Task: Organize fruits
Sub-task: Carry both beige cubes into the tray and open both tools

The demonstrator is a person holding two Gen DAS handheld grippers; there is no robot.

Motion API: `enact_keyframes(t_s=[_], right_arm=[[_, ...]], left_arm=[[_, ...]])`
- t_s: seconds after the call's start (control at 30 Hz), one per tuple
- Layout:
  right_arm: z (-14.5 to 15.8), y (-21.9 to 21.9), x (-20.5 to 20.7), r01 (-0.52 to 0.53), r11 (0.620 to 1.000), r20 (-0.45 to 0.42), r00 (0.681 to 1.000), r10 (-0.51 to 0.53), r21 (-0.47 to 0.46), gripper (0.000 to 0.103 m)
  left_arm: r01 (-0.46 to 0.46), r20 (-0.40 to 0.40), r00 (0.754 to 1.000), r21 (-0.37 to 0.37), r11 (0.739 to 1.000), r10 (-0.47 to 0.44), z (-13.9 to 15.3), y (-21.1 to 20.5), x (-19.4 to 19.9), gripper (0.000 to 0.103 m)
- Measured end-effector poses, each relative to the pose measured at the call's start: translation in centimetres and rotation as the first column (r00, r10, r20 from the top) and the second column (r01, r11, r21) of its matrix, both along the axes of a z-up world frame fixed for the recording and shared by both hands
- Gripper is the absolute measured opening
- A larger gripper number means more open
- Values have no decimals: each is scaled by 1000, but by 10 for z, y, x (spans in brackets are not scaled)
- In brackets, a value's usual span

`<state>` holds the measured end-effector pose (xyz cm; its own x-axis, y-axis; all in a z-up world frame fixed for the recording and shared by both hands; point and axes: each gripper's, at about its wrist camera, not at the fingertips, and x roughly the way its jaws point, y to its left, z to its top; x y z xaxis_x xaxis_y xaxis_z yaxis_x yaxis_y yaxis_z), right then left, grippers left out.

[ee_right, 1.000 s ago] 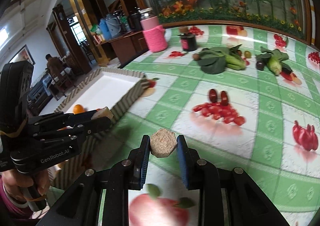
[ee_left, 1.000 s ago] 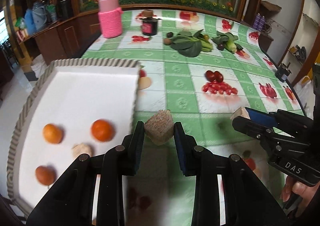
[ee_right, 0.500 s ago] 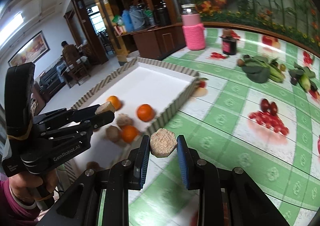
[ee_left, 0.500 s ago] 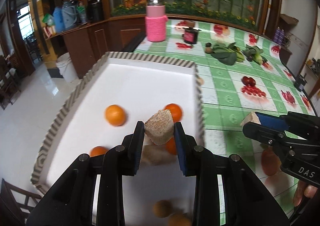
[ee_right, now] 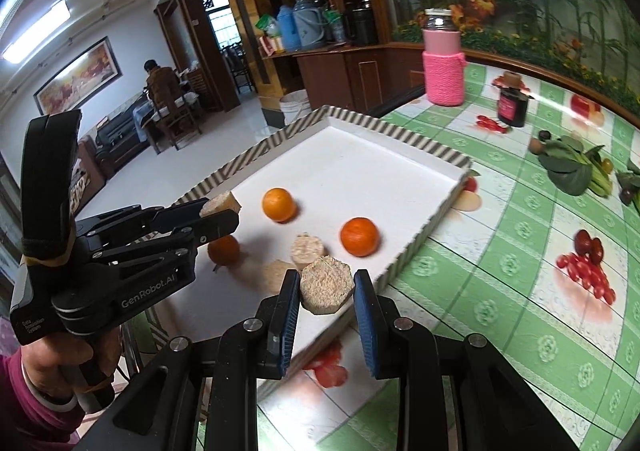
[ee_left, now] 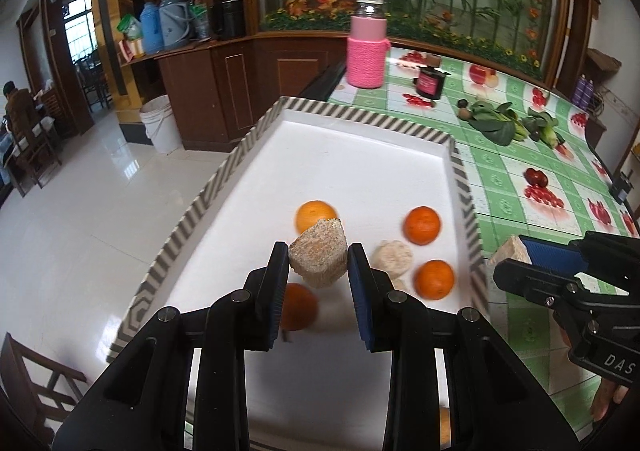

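Our left gripper (ee_left: 318,261) pinches a tan block (ee_left: 319,258) between its blue pads, holding it in the air over the tray (ee_left: 360,167). Our right gripper (ee_right: 326,287) pinches a second, hexagonal block (ee_right: 327,285) the same way, over the tray's near right rim where it meets the table (ee_right: 500,291).

Just beyond the left gripper's tips sits an orange (ee_left: 314,215), partly hidden by the held block. Ahead and to the right of them lies another orange (ee_left: 422,225), and nearer on the right a third (ee_left: 435,279). A pale puck (ee_left: 392,259) rests between those and the left gripper's right finger. Under the left finger a fourth orange (ee_left: 298,307) shows, blurred.

From the right wrist, the left gripper (ee_right: 218,217) appears at the left with its block end sticking out past the tips. Just ahead of the right gripper lie the puck (ee_right: 307,249) and a second pale piece (ee_right: 280,273) to its left, both on the tray floor.

Far ahead on the table stand a pink jar (ee_left: 367,51) and a dark jar (ee_left: 430,81), with greens (ee_left: 496,125) to their right.
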<state>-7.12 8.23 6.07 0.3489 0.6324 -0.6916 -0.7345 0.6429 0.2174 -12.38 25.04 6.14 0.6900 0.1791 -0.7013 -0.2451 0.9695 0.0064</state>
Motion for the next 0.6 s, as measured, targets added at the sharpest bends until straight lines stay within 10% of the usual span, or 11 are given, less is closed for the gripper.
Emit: enact_keyframes(t_s=[0.6], right_arm=[[-18,42,-2,-91,995,-36,995,89,-42,26]], left_arm=[[-96,-32,995,-51,994,95,-17,52,-3,29]])
